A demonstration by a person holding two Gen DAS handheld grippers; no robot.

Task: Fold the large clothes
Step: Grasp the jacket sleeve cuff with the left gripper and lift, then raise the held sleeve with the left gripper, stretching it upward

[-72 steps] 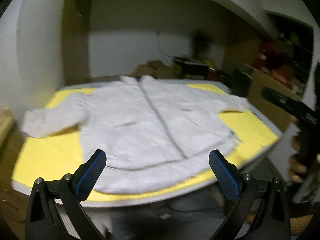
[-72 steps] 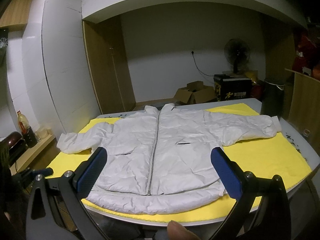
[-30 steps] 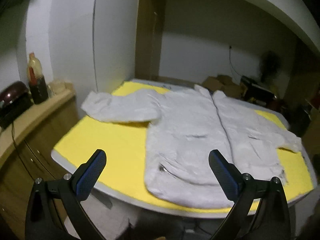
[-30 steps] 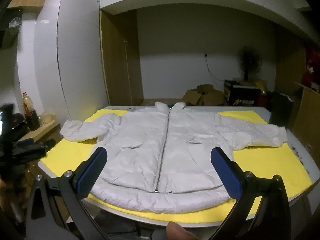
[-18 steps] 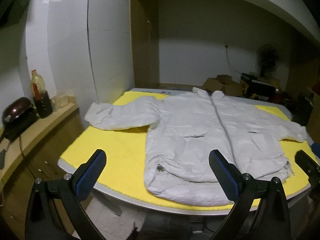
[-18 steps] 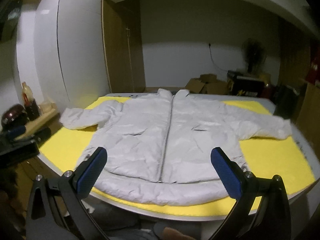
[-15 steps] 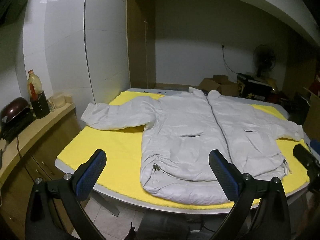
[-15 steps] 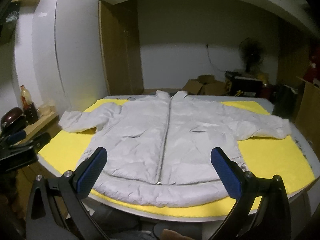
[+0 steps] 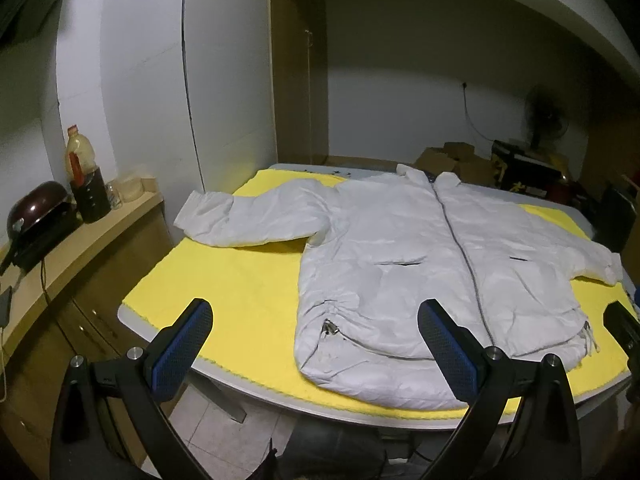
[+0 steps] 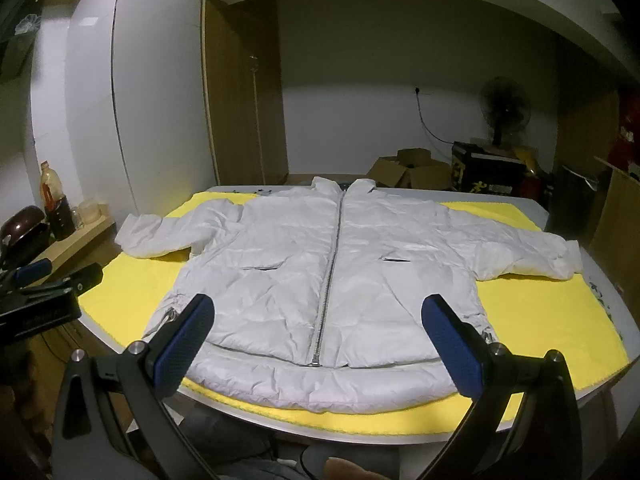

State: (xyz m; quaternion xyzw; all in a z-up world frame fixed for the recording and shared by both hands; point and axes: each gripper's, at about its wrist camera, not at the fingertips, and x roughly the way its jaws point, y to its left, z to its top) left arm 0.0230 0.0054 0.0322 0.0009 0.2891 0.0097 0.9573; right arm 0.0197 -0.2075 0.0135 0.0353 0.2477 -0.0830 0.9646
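White puffer jacket point(image 10: 332, 264) lies flat, face up, on a yellow mat point(image 10: 552, 320) that covers a grey table point(image 9: 280, 398). Zipped shut, collar at the far side, hem at the near edge. Fabric is thin, crinkled, slightly shiny; quilted body, gathered hem corners, slit pockets either side of the metal zipper point(image 10: 328, 280). Both sleeves are spread outward; one cuff point(image 9: 192, 216) sits near the mat's left edge, the other cuff point(image 10: 568, 260) near the right edge.

Left gripper point(image 9: 312, 344): jaws wide, nothing between them, held off the near-left table corner, clear of the jacket. Black frame, blue textured pads point(image 9: 184, 348).

Right gripper point(image 10: 316, 340): jaws wide too, empty, centred on the hem, apart from the fabric. Each gripper shows at the edge of the other's view, partly cut off.

Around:
- Wood counter point(image 9: 80, 240) left of the table, with a dark pot point(image 9: 36, 204), an oil bottle point(image 9: 82, 172) and some small jars, too blurry to read.
- White wall panels point(image 10: 160, 92) and a wood wardrobe point(image 10: 244, 92) behind.
- Cardboard boxes point(image 10: 408, 168), a black box point(image 10: 484, 172) and a standing fan point(image 10: 504, 108) at the back wall.
- A dark bin point(image 10: 568, 208) at the far-right table corner.

Right side of the room is dim; shelf contents there are unreadable. Floor under the table is mostly hidden by the gripper frames. A fingertip point(image 10: 344, 468) pokes in at the bottom of the right view.
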